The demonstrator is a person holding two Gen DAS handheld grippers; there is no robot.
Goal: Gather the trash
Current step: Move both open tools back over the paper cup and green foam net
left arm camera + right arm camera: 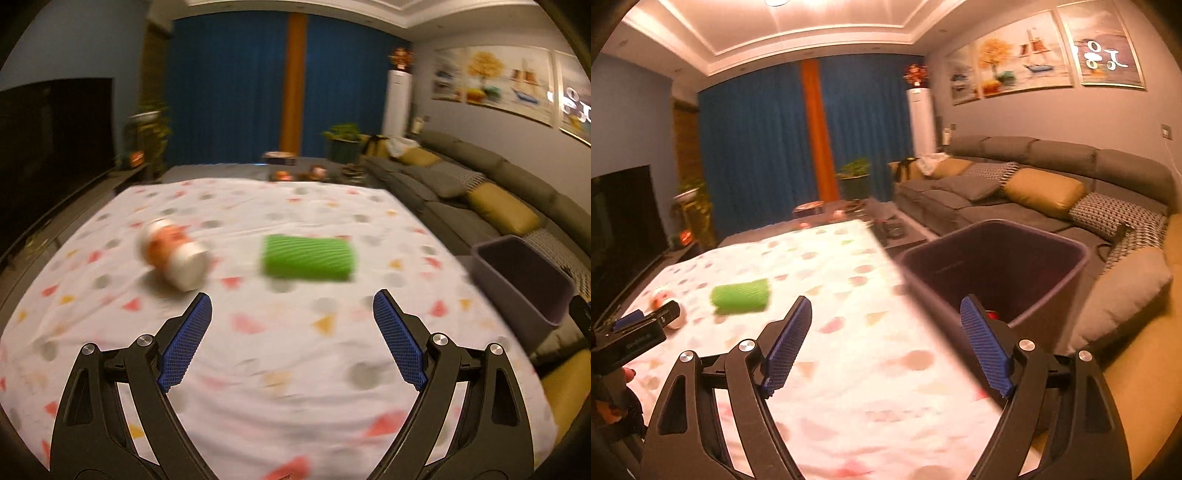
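Observation:
An orange-and-white can (173,258) lies on its side on the patterned tablecloth (295,387). To its right lies a green ribbed roll (308,258). My left gripper (292,295) is open just short of both, with nothing between its blue pads. A purple bin (997,266) stands off the table's right edge, and something red (991,315) shows inside it. My right gripper (886,300) is open and empty over the table's right edge, its right finger in front of the bin. In the right wrist view the green roll (740,295) is far left and the can (661,295) is partly hidden.
A grey sofa (1034,177) with yellow and patterned cushions runs along the right behind the bin. A dark TV (55,147) stands on the left. A low table with small items (295,170) sits beyond the far table edge. A hand (617,387) holds the left tool.

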